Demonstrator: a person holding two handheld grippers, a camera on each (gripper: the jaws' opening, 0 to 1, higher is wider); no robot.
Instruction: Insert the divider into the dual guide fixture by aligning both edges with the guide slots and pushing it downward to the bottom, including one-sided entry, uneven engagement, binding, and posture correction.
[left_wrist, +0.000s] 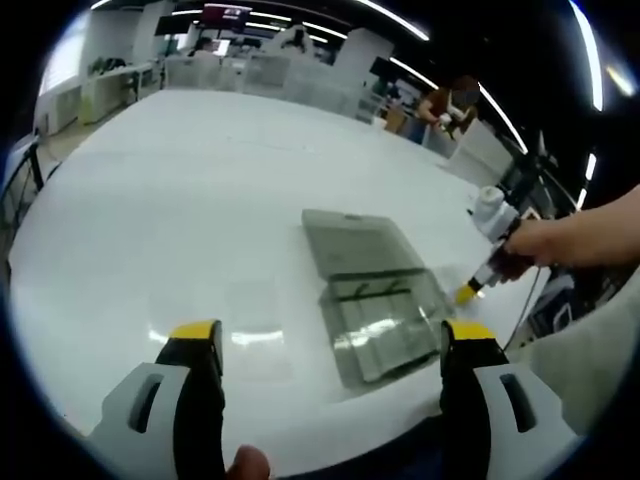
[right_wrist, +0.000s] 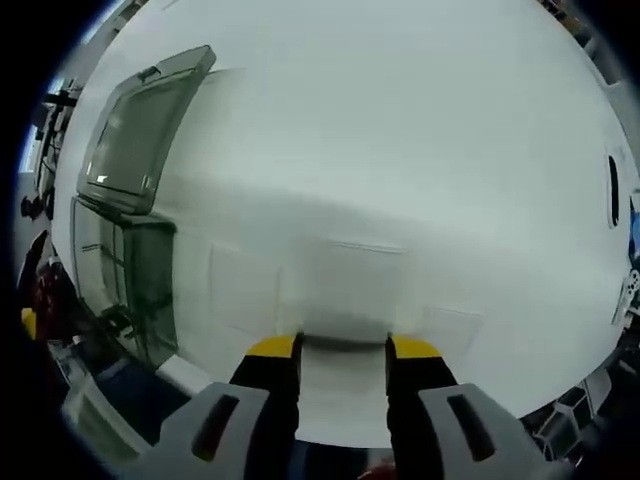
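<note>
The clear divider (right_wrist: 345, 290) lies flat on the white table (right_wrist: 420, 130), just ahead of the right gripper (right_wrist: 343, 347), whose narrowly parted jaws hold nothing. The fixture box (left_wrist: 375, 300) sits beside it, lid open. The left gripper (left_wrist: 330, 335) hangs wide open, empty. Grip one divider edge squarely before lifting.

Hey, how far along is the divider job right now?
Done: nothing seated that I can see in the open clear box. In hand: left tongs open and empty; right tongs at a faint clear sheet on the table. Left: aligning, pushing down.
</note>
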